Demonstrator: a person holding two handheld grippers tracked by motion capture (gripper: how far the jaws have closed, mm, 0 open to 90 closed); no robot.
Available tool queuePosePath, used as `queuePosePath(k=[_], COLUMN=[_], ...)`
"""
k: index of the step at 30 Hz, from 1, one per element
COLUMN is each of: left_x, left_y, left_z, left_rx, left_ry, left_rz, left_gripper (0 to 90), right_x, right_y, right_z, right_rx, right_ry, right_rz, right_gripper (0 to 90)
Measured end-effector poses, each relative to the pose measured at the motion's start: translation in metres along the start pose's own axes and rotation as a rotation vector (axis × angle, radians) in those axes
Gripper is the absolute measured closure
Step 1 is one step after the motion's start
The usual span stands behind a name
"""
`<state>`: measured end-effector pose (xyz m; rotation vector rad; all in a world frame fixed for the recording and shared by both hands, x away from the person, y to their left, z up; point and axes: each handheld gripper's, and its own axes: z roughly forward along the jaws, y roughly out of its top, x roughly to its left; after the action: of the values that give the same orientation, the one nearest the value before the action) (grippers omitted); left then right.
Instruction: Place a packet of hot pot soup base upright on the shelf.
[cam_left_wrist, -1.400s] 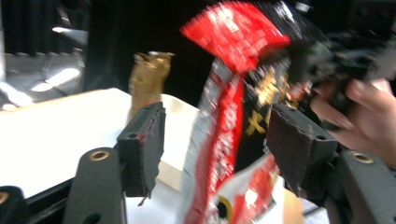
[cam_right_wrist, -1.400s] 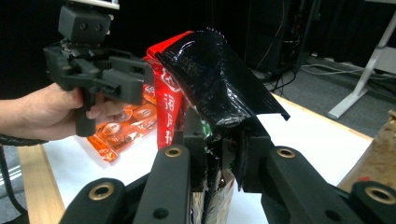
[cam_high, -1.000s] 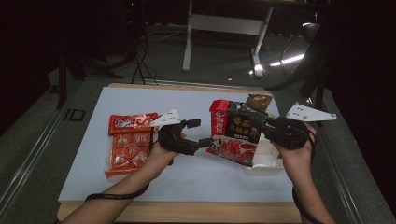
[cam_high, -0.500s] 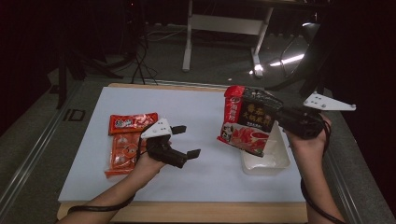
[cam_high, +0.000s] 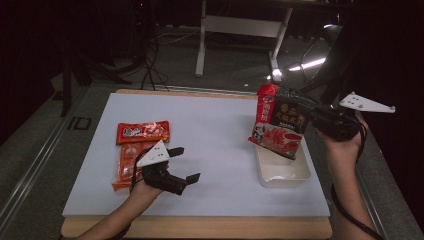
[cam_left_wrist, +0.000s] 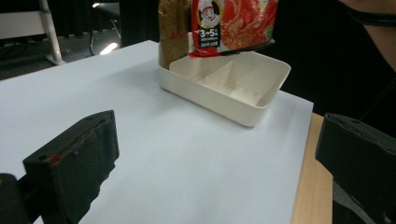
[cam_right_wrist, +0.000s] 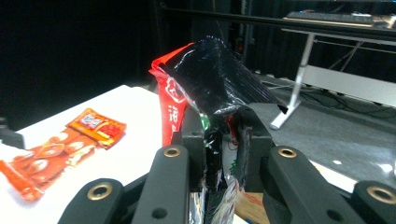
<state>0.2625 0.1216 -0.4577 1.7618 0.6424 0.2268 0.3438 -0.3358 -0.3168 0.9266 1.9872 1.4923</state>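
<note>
Two claws show from the high view: my right claw (cam_high: 311, 116), at three o'clock, pinches a red-and-black printed foil pouch (cam_high: 278, 122) hanging above the white plastic divided tray (cam_high: 282, 172); my left claw (cam_high: 184, 164), at seven o'clock, gapes wide and empty on the white tabletop (cam_high: 220, 130), just beside red snack packets (cam_high: 142, 133).

From the left claw view, the pouch (cam_left_wrist: 231, 23) hangs over the tray (cam_left_wrist: 224, 88).

From the right claw view, the claw (cam_right_wrist: 220, 140) clamps the pouch (cam_right_wrist: 210, 84).

Red-and-black soup-base packet (cam_high: 278, 122) hangs upright, pinched, above the cream tray (cam_high: 281, 171).
</note>
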Motion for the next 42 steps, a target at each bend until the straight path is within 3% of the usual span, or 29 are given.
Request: queuePosePath(k=[4, 16, 25, 36, 42], left_x=[-0.002, -0.017, -0.015, -0.009, -0.009], left_y=[-0.010, -0.031, -0.043, -0.051, -0.052], left_z=[-0.010, -0.033, -0.045, -0.045, -0.044], left_rx=[0.003, 0.040, 0.030, 0.024, 0.027], left_ry=[-0.013, 0.016, 0.057, 0.087, 0.090], left_rz=[-0.036, -0.021, -0.045, -0.048, -0.036], left_gripper=[0.2, 0.2, 0.2, 0.2, 0.2], right_x=[-0.012, -0.046, -0.066, -0.069, -0.068], right_y=[-0.004, -0.015, -0.027, -0.038, -0.044], right_z=[0.000, 0.007, 0.023, 0.050, 0.053], right_rx=[0.001, 0.018, 0.048, 0.127, 0.107], right_ry=[-0.017, -0.031, -0.013, 0.013, 0.055], right_rz=[0.020, 0.041, 0.062, 0.035, 0.041], right_gripper=[76.6, 76.6, 76.7, 76.3, 75.7])
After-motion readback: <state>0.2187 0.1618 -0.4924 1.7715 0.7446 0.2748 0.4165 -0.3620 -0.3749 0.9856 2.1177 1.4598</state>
